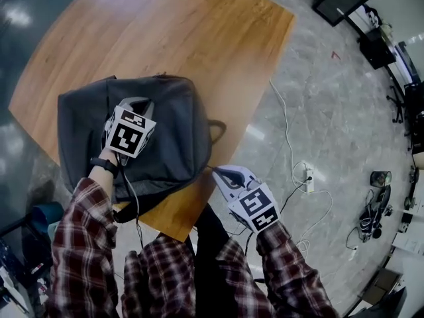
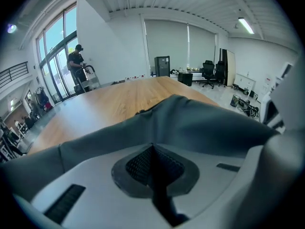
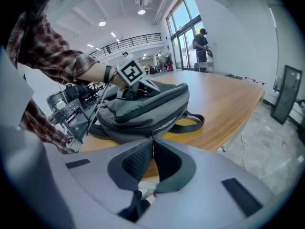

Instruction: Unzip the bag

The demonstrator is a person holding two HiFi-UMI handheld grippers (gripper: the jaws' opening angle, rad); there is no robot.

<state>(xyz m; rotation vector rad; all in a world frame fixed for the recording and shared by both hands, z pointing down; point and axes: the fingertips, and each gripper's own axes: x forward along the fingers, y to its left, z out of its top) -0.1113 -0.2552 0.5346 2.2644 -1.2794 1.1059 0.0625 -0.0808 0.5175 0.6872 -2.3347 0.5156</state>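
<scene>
A grey bag lies flat near the front edge of a wooden table, one strap looping off its right side towards the table's edge. The left gripper rests on top of the bag. In the left gripper view its jaws are closed together, with the tips of the left gripper right up against the bag's grey fabric, which rises in a ridge just beyond them. The right gripper reaches in from beyond the table's edge to the bag's near right corner. In the right gripper view the jaws of the right gripper are clamped on the small dark zip pull, where the zip line starts along the side of the bag. Both arms wear red plaid sleeves. White cables trail over the grey floor to the right. Far behind the table, a person stands by tall windows.
</scene>
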